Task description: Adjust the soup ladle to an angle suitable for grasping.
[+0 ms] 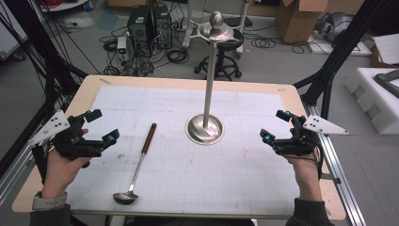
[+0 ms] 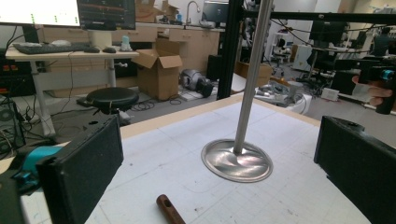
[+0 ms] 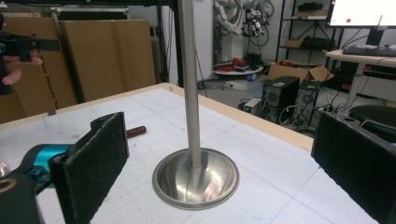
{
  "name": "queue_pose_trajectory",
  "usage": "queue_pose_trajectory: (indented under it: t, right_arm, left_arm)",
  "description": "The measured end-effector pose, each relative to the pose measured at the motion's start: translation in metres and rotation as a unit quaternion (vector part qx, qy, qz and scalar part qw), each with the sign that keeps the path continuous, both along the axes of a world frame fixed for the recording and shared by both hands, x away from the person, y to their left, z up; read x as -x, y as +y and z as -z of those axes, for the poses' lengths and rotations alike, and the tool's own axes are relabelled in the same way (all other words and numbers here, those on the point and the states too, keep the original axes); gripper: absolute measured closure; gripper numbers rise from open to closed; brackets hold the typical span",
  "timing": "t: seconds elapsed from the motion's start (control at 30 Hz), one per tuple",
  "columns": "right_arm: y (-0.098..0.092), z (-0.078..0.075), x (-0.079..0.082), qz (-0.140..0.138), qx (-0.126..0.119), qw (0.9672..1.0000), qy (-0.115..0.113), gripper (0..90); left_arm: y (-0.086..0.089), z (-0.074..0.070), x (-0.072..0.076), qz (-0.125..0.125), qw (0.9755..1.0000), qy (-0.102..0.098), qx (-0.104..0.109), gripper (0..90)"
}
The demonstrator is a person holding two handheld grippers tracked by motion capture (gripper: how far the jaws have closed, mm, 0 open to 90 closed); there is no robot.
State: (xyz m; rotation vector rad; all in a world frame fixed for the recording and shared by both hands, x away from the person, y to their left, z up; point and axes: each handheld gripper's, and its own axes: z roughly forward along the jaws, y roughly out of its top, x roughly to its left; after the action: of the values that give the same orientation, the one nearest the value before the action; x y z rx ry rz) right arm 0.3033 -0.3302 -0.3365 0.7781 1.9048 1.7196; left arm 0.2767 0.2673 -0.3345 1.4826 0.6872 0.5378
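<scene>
From the high view, a metal stand (image 1: 205,126) is seen upright near the middle of the table (image 1: 89,89). The left tongs (image 1: 100,127) are held spread and empty, well left of the stand; the right tongs (image 1: 276,126) are likewise spread and empty, well right of it. A ladle (image 1: 137,168) lies between the left tongs and the stand.

In the left gripper view, the stand (image 2: 238,158) is framed between parted jaws, the ladle handle (image 2: 169,211) nearer.

In the right gripper view, the stand (image 3: 195,179) is seen between parted jaws, nothing touched.
</scene>
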Motion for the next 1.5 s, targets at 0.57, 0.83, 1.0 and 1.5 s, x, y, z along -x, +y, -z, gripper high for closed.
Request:
queue_pose_trajectory:
  t: [0.57, 0.83, 1.0, 1.5]
  right_arm:
    - [0.002, 0.004, -0.003, -0.005, 0.003, 0.9999, 0.012, 2.6]
    - [0.004, 0.005, -0.004, -0.008, 0.006, 0.9998, 0.015, 2.6]
    - [0.003, 0.005, -0.003, -0.01, 0.006, 0.9998, 0.016, 2.7]
    - [0.005, 0.008, -0.005, -0.013, 0.011, 0.9996, 0.023, 2.6]
  left_arm:
    - [0.003, 0.003, -0.002, -0.046, 0.9986, -0.015, 0.023, 1.8]
    - [-0.002, 0.009, -0.003, 0.0, 0.9992, -0.024, -0.032, 44.7]
    - [-0.005, 0.013, -0.003, 0.0, 0.9987, -0.016, -0.048, 79.9]
    - [-0.018, 0.045, -0.024, 0.009, 0.9938, 0.063, -0.091, 89.7]
